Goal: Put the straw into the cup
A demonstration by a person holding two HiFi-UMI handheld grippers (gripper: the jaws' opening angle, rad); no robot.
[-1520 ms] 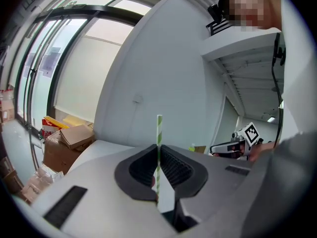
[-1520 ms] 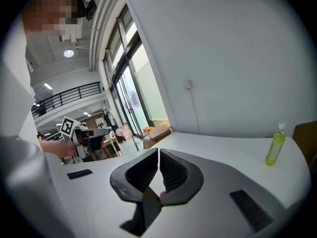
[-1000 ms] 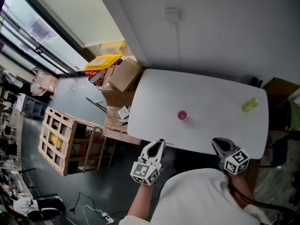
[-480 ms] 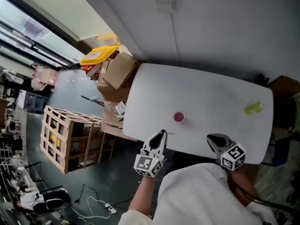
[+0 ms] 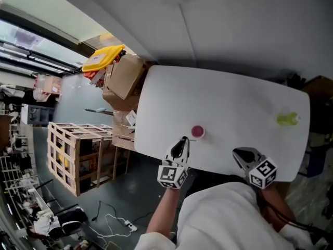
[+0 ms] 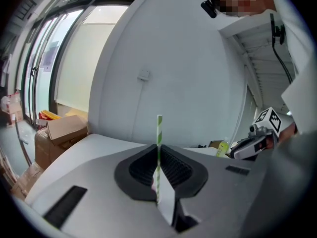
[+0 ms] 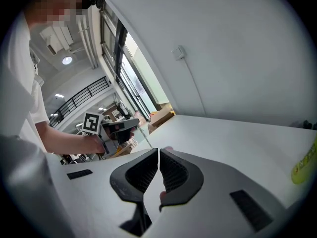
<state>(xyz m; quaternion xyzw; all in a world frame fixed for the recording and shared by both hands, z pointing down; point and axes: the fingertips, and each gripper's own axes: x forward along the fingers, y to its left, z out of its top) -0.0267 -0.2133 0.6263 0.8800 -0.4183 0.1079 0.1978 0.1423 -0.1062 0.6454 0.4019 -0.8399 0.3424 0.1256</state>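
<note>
A small pink cup (image 5: 196, 132) stands on the white table (image 5: 234, 103) near its front edge. A green-and-white striped straw (image 6: 159, 128) stands upright in my left gripper (image 6: 158, 152), which is shut on it. In the head view my left gripper (image 5: 180, 147) hovers at the table's front edge, just front-left of the cup. My right gripper (image 5: 243, 158) is further right along that edge, and its jaws (image 7: 158, 157) are shut with nothing between them. In the right gripper view, a bit of the pink cup (image 7: 168, 148) peeks out behind the jaws, and the left gripper (image 7: 119, 128) shows with the straw (image 7: 144, 136).
A yellow-green bottle (image 5: 287, 119) lies on the table's right side. Left of the table are cardboard boxes (image 5: 122, 77) and a yellow bin (image 5: 103, 64), and a wooden crate (image 5: 78, 155) stands on the floor below. A wall with a cable (image 5: 190, 40) backs the table.
My left gripper has moved forward over the table's front edge, closer to the pink cup, still holding the straw. The right gripper has shifted only a little along that edge.
</note>
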